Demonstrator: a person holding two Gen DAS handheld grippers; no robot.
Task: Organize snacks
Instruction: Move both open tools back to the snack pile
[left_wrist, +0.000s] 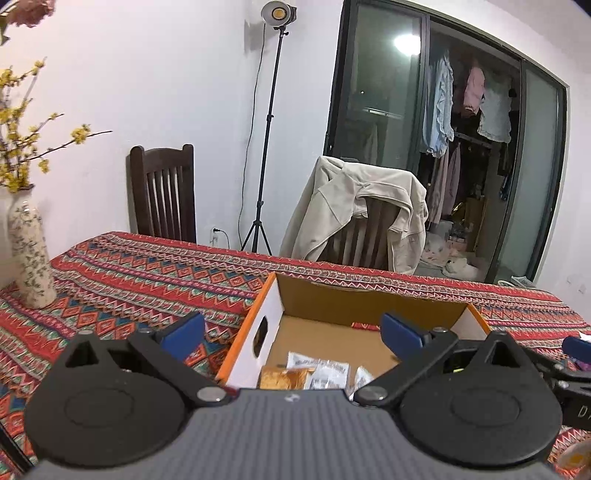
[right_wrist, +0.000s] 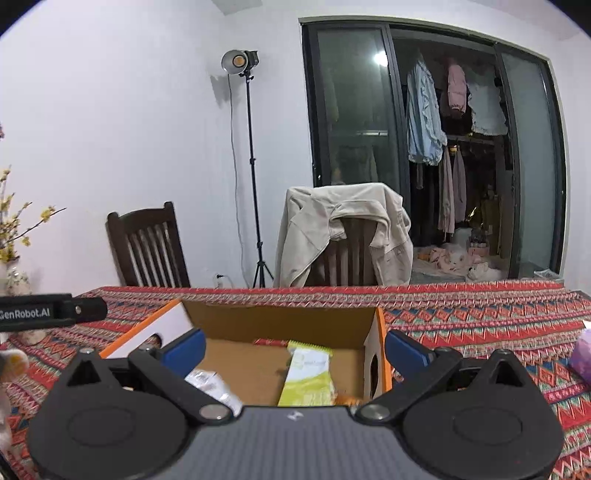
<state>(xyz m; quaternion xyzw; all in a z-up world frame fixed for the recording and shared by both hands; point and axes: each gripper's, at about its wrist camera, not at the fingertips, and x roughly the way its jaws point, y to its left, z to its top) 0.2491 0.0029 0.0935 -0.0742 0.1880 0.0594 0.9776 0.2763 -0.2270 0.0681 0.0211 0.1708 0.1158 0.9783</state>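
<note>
Both claws gape wide, holding nothing: left gripper (left_wrist: 291, 332) and right gripper (right_wrist: 295, 349) hover over the open cardboard box (right_wrist: 280, 317) on the patterned tablecloth (left_wrist: 147, 273). Inside lie a yellow-green snack packet (right_wrist: 306, 373), white wrappers (left_wrist: 325, 369) and an orange pack (left_wrist: 282, 376).

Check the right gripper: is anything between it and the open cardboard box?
Nothing visible blocks it. The right gripper is open and empty just above the cardboard box, whose top is open. Only a yellow-green packet and other wrapped snacks already lie inside.
</note>
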